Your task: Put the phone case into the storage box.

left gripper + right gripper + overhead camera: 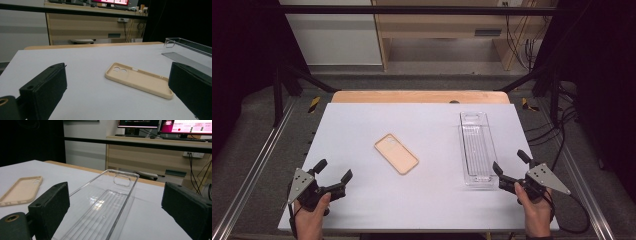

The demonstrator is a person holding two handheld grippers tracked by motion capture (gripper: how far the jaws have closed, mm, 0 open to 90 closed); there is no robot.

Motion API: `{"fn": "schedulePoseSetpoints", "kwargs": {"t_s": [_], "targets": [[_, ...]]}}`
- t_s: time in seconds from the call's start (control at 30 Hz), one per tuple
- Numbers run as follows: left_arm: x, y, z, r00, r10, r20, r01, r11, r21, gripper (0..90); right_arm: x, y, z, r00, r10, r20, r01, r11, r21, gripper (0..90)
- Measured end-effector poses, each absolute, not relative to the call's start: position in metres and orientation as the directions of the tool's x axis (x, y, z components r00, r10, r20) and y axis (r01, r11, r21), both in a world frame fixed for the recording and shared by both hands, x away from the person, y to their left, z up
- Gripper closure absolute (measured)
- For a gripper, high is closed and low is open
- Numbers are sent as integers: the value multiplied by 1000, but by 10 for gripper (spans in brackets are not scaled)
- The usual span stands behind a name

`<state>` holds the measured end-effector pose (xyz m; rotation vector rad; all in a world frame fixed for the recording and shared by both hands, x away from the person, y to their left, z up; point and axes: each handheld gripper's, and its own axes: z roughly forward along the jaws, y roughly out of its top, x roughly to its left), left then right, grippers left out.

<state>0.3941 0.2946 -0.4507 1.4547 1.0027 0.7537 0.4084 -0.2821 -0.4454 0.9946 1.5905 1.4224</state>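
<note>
High view: tan phone case (396, 153) lies flat near the counter's middle, hollow side up, camera cutout at its far-left end, set diagonally. Nothing touches it. Clear plastic tray (476, 149) sits to its right, well apart, long axis running away from the person, handle slot at the far end, ribbed floor.

Left gripper (333, 176) rests at the near-left part of the counter, held in the person's left hand (311, 216), jaws spread wide, nothing between them, pointing toward the case. In the left gripper view the case (138, 79) lies ahead between the two jaws, apart from both.

Right gripper (510, 169) sits at the near-right, in the right hand (536, 212), jaws wide apart and holding nothing, just beside the tray's near end. In the right gripper view the tray (105, 205) runs forward between the jaws.

Counter (362, 120) is a plain white sheet over a wooden top, its wood edge showing at the far side. Metal rails run along both sides. Beyond: grey floor, a wooden desk, cables on the right, monitors (165, 124) on the desk.
</note>
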Motion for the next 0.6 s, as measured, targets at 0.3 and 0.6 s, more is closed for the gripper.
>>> {"fn": "schedulePoseSetpoints", "kwargs": {"t_s": [0.3, 0.6], "targets": [[394, 283, -451, 442, 892, -91, 190, 6, 982, 19, 408, -282, -447, -428, 904, -24, 68, 58, 996, 78], [392, 267, -445, 463, 879, -111, 239, -4, 971, 24, 408, -284, -448, -412, 911, -7, 77, 42, 996, 68]]}}
